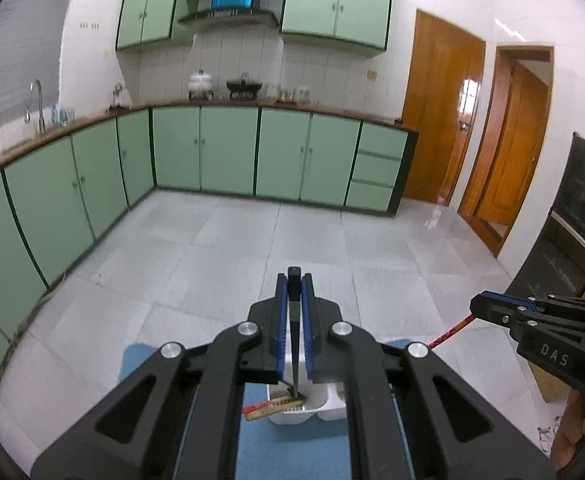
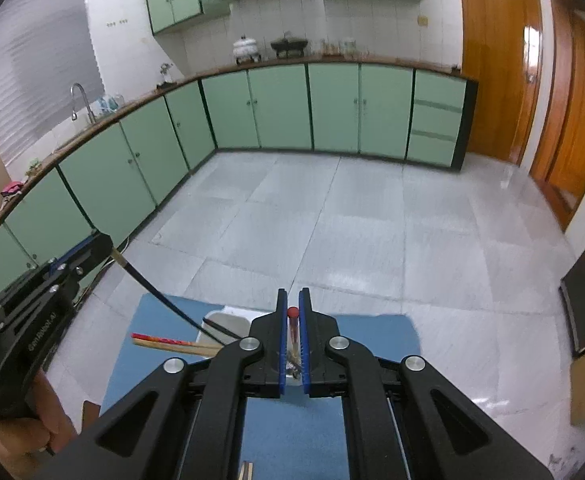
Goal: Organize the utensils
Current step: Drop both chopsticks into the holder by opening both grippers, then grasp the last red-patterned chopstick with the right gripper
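Kitchen with pale green cabinets, grey tiled floor and wooden doors fills both views; work surface is a blue mat (image 1: pixel 292 432) at bottom centre.

Left wrist view: left gripper (image 1: pixel 294 292) is clamped narrow on a long black-handled utensil (image 1: pixel 294 280), handle end poking past the fingertips at centre frame, shaft running down toward a white plastic utensil tray (image 1: pixel 328 410) at bottom centre. Bamboo chopsticks with red ends (image 1: pixel 270 404) lie across the tray's left edge. At right edge, right gripper (image 1: pixel 477 307) grips a thin red patterned chopstick (image 1: pixel 450 332) angling down-left toward the tray.

Right wrist view: right gripper (image 2: pixel 291 304) is closed on the red chopstick (image 2: pixel 292 313), red tip showing between the fingertips at lower centre, with metal utensil parts below, too blurred to name. Left gripper (image 2: pixel 106 245) at left edge holds the black utensil (image 2: pixel 164 294), its shaft slanting down-right to the tray (image 2: pixel 228 320). Bamboo chopsticks (image 2: pixel 172 343) stick out left over the mat.

To do the step well, I'd judge: lower each piece so its low end sits inside one compartment, bring it flat, then release; stagger the two hands so the shafts don't cross.

Writing: "DAS" on the right gripper body in the left view; vertical lettering on the left gripper body in the right view, not legible enough to read.
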Demonstrator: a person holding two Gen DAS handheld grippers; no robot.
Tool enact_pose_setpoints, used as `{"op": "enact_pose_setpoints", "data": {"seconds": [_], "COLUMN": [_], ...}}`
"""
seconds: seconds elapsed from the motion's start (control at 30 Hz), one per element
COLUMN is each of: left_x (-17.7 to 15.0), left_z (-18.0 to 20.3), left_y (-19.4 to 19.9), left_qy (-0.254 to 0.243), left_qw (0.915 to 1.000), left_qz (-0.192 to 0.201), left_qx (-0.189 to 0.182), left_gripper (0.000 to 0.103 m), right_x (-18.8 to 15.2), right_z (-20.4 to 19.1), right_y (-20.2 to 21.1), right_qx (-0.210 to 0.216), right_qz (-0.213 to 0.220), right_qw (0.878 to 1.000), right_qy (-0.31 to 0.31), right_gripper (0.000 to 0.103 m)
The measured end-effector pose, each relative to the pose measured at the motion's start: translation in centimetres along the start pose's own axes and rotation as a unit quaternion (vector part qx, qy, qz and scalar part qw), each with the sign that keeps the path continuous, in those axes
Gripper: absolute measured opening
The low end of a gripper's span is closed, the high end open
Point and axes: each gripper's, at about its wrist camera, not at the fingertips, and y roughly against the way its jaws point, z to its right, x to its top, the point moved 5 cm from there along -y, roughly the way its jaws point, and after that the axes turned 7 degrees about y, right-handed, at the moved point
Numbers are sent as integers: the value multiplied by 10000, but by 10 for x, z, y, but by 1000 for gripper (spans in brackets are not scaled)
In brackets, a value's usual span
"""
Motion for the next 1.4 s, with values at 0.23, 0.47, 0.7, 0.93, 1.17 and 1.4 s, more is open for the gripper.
{"op": "enact_pose_setpoints", "data": {"seconds": [0.23,0.47,0.7,0.93,1.17,1.4], "left_x": [-10,-19,-112,-249,-343,-373], "left_z": [-24,-42,-65,-106,-137,-146], "left_y": [8,80,155,191,200,201], "left_qy": [-15,-172,-401,-171,207,452], "left_qw": [10000,9996,9990,9998,9980,9964], "left_qz": [-49,187,155,-31,-238,-348], "left_qx": [-30,-73,-87,126,541,628], "left_gripper": [17,38,55,69,78,85], "right_x": [-21,-66,-191,-370,-462,-470], "right_z": [3,1,-16,-58,-114,-135], "right_y": [13,77,129,104,70,53], "right_qx": [21,0,-189,-442,-160,-92], "right_qz": [333,795,1271,1005,604,548], "right_qw": [9993,9963,9901,9914,9949,9925], "right_qy": [143,337,573,707,786,1093], "right_gripper": [8,15,19,20,24,31]}}
